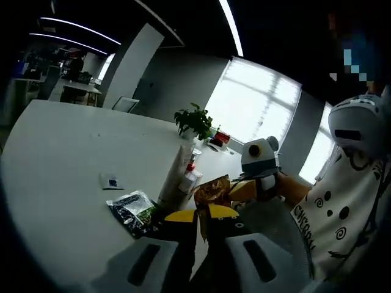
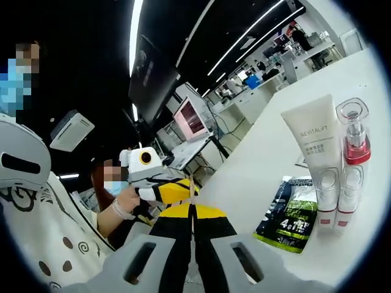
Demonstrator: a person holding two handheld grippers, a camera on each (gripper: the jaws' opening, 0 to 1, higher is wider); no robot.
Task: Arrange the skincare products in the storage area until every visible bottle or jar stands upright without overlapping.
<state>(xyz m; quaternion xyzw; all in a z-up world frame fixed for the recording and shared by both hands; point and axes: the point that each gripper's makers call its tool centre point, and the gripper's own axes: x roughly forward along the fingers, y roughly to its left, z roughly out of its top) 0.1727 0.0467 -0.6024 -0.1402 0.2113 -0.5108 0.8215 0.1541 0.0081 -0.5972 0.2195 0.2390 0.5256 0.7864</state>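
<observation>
Left gripper [image 1: 203, 227] jaws closed, holding nothing; right gripper [image 2: 192, 227] likewise closed and empty; tube [image 2: 317, 160] and pump bottle [image 2: 350, 160] upright, touching, beside sachet [image 2: 292, 213] on table [image 2: 256, 177]

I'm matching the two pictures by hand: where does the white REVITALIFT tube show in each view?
Left gripper view: white tube, just left of centre, standing on the white table, above the dark sachet.
Right gripper view: upper right, upright, its name readable.
Shared landmark: the red-capped clear bottle touching it, also seen beside it in the left gripper view.
</observation>
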